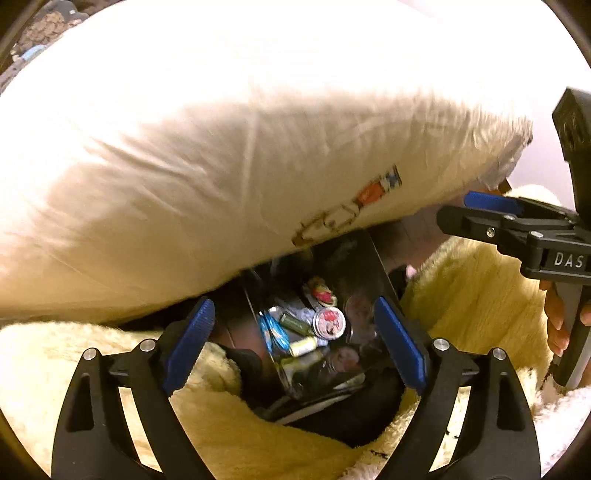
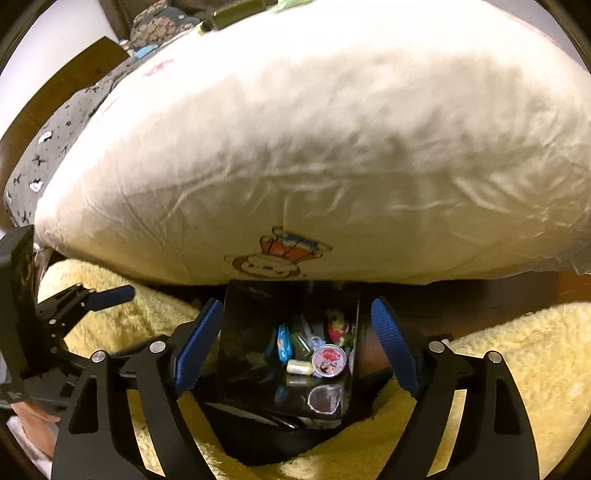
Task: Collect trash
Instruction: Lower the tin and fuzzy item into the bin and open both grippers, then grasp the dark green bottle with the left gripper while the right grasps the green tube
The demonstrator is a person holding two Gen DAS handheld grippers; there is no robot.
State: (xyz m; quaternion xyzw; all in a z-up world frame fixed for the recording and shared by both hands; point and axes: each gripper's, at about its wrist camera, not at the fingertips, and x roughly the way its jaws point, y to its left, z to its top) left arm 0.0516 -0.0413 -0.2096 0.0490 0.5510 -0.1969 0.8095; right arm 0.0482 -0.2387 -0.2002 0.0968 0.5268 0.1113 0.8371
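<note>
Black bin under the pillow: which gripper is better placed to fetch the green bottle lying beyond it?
Probably the right gripper. Only its view shows the green bottle, beyond the pillow. It hangs open over the bin with nothing between its pads.

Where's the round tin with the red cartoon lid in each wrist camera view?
Left wrist: the tin sits low and centre-right, inside the black bin, between the blue pads.
Right wrist: the tin is low, just right of centre, in the same bin.
Shared landmark: the white pillow with the cartoon print, overhanging the bin.
</note>
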